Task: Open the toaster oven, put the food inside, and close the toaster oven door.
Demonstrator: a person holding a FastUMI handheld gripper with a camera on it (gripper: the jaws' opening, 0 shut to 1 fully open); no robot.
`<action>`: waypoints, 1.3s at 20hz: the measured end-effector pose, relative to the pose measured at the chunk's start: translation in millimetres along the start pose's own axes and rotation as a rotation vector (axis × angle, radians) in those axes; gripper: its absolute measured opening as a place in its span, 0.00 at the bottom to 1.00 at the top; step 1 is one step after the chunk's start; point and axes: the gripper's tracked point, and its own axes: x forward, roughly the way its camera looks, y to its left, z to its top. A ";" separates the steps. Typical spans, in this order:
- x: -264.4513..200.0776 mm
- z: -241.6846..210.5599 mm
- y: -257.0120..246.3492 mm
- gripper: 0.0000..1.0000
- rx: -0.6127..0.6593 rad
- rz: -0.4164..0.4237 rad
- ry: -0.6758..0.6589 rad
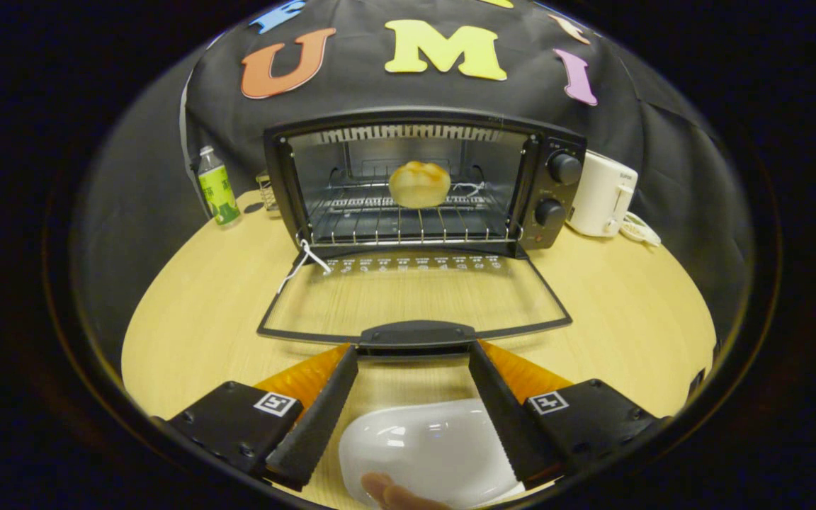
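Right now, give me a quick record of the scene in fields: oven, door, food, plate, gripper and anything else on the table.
oven: black toaster oven at the back of the round wooden table
door: glass door folded down flat, handle just ahead of the fingertips
food: golden bread roll on the wire rack inside
plate: white oval dish between the fingers, bare, a fingertip at its near edge
gripper: gripper open, holding nothing
other: green-labelled bottle left of the oven, white kettle right of it
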 end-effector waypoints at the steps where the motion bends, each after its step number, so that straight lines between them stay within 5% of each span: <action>1: 0.7 -2.0 0.8 1.00 -0.002 0.001 0.016; 16: -16.7 45.8 1.5 1.00 0.021 0.017 -0.133; 22: -23.1 162.8 12.7 1.00 -0.085 0.109 -0.521; 26: -98.2 200.6 11.2 1.00 -0.089 0.173 -0.807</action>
